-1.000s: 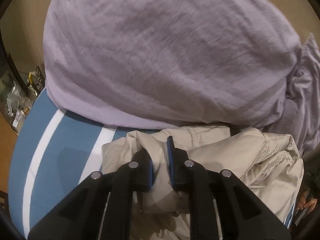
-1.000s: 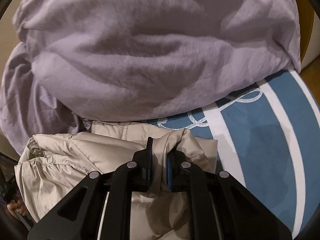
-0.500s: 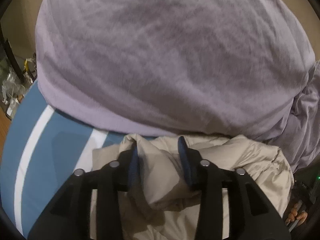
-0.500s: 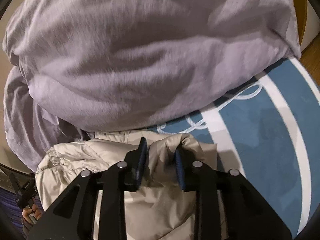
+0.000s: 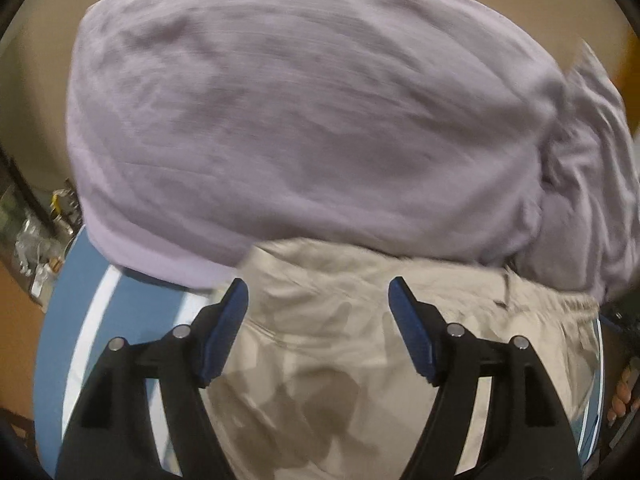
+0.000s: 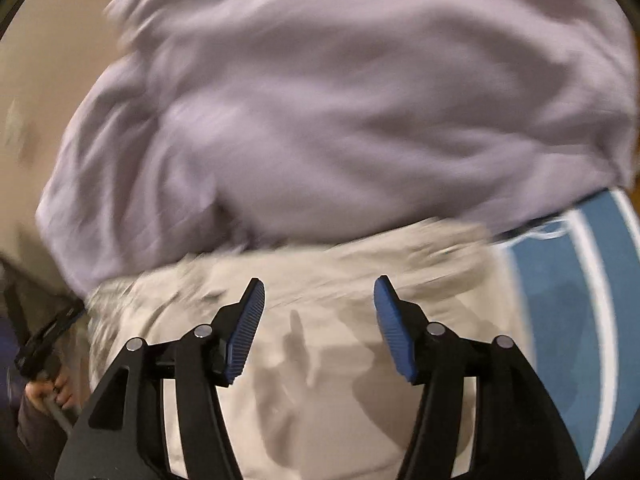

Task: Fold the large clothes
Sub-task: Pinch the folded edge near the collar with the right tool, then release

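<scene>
Both the left gripper point(image 5: 318, 328) and right gripper point(image 6: 318, 326) hang wide apart, holding nothing, over the tan jacket point(image 5: 360, 340), so pat it flat gently.

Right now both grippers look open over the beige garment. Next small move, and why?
Probably lift both clear and pick a fresh edge for the next fold. The left gripper and right gripper both stand open with nothing between the pads, and the beige garment lies flat below on the blue-and-white cover, against the lilac bedding.
</scene>
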